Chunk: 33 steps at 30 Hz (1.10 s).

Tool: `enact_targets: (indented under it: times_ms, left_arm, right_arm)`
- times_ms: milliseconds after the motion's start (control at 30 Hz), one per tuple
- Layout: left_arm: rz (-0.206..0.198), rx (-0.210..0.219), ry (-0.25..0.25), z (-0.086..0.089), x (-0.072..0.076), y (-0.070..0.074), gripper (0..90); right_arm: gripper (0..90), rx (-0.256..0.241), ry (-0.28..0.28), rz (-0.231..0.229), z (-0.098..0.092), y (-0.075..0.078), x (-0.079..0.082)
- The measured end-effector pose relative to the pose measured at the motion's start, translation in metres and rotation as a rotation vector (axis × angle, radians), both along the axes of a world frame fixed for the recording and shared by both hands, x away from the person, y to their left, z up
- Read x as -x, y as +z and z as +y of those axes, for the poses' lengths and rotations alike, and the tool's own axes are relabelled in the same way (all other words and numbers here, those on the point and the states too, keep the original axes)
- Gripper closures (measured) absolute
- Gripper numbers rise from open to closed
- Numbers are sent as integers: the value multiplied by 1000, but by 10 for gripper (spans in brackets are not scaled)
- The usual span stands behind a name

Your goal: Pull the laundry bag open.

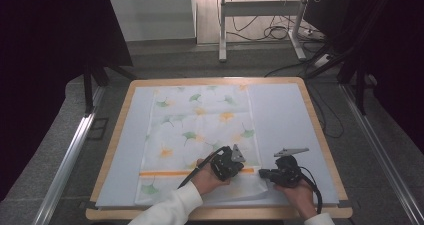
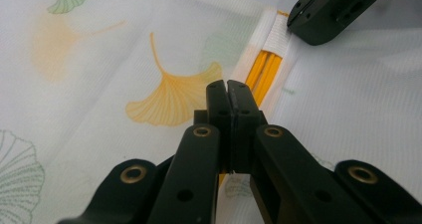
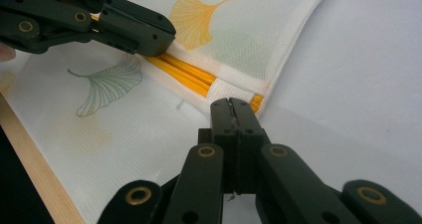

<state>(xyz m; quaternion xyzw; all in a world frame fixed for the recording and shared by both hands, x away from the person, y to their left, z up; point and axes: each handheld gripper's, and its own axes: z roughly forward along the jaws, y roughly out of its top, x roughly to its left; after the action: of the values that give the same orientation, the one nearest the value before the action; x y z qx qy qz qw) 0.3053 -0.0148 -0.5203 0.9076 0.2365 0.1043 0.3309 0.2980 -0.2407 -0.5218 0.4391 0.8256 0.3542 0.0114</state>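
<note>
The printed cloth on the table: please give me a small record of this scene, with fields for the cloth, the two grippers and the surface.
cloth: white cloth with green and orange leaf print, lying flat
orange band: orange stripe across the near end, where the cloth looks folded over
left hand-held gripper: jaws shut, tips at the orange stripe
right hand-held gripper: jaws shut, tips at the cloth's near right corner
grip: cannot tell whether either one pinches the cloth
surface: pale blue mat on a wooden table

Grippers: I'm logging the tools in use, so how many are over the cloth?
2. The left gripper is above the orange stripe of the leaf-print cloth; the right gripper is by the cloth's right edge, near that stripe's end.
</note>
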Motion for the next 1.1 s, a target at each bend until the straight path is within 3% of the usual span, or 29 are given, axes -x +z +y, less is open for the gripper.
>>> enact_targets:
  times_ms: [1100]
  left_arm:
    - [12, 14, 29, 27, 4, -2, 900]
  right_arm:
    - [893, 3, 0, -3, 0, 0, 0]
